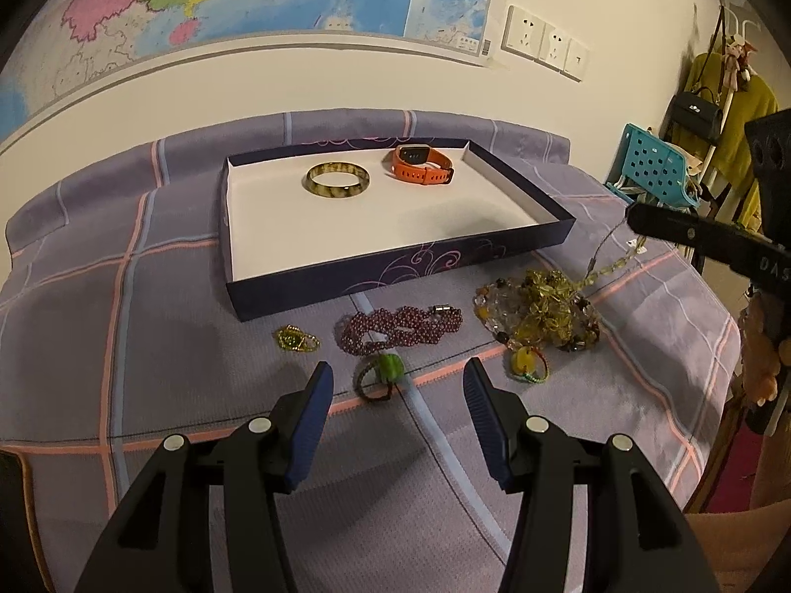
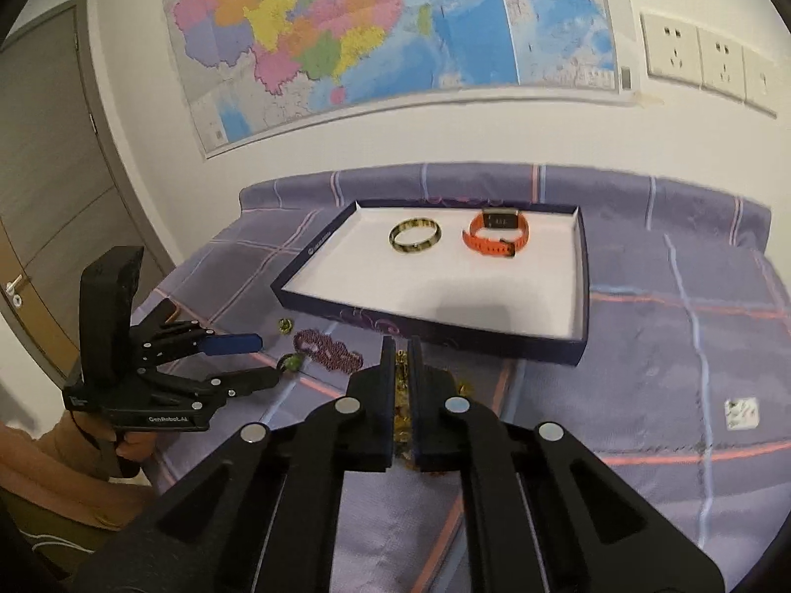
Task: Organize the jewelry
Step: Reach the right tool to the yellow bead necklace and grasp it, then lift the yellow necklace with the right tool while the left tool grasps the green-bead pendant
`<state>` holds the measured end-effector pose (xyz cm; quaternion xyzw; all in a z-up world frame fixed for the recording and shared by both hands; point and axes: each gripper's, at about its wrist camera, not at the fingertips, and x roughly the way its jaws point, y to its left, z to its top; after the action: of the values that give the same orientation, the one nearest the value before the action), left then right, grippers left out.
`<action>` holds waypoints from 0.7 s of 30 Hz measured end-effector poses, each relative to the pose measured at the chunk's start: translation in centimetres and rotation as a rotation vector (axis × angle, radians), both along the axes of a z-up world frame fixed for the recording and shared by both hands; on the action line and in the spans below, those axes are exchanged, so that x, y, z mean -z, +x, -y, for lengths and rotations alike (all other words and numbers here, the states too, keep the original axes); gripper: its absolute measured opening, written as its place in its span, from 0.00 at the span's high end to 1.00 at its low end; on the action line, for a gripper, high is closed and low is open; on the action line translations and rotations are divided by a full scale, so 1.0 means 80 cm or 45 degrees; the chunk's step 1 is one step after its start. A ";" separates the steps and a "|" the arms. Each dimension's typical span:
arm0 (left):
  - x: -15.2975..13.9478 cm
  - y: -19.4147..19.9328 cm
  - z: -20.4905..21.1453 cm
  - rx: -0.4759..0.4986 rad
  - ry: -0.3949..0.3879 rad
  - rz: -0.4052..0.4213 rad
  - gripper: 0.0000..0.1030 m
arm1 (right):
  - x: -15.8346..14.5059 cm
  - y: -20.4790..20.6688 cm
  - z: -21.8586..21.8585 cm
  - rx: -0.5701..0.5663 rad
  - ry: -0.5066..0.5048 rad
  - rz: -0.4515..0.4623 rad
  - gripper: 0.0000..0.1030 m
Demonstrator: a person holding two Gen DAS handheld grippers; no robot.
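Observation:
A dark blue box tray [image 1: 395, 272] [image 2: 583, 296] with a white floor holds a yellow-brown bangle [image 1: 337, 179] [image 2: 415, 236] and an orange watch [image 1: 421, 165] [image 2: 496, 234]. In front of it on the cloth lie a purple bead necklace [image 1: 400, 328] [image 2: 329, 348], a small green bead piece [image 1: 295, 339], a green-stone ring [image 1: 380, 375] and a heap of yellow bead jewelry [image 1: 544, 314]. My left gripper [image 1: 398, 385] [image 2: 257, 358] is open just above the green-stone ring. My right gripper [image 2: 401, 365] [image 1: 637, 220] is shut on a yellow bead strand [image 1: 610, 267] that lifts from the heap.
A purple checked cloth [image 1: 148, 326] covers the table against a white wall with a map [image 2: 395, 24]. A small yellow-and-green charm [image 1: 529, 365] lies by the heap. A teal chair [image 1: 652, 168] and hanging clothes stand to the right. A white tag [image 2: 741, 412] lies on the cloth.

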<state>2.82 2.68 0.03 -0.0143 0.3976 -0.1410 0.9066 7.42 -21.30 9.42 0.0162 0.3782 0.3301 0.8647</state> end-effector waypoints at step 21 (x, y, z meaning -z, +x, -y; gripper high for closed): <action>0.005 -0.008 -0.007 0.010 0.025 -0.001 0.49 | -0.156 -0.039 0.038 0.036 0.232 0.381 0.95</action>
<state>2.16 3.22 -0.36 -0.0039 0.3995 -0.1406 0.9059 4.26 -24.36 21.92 0.0506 0.2136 0.3496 0.9108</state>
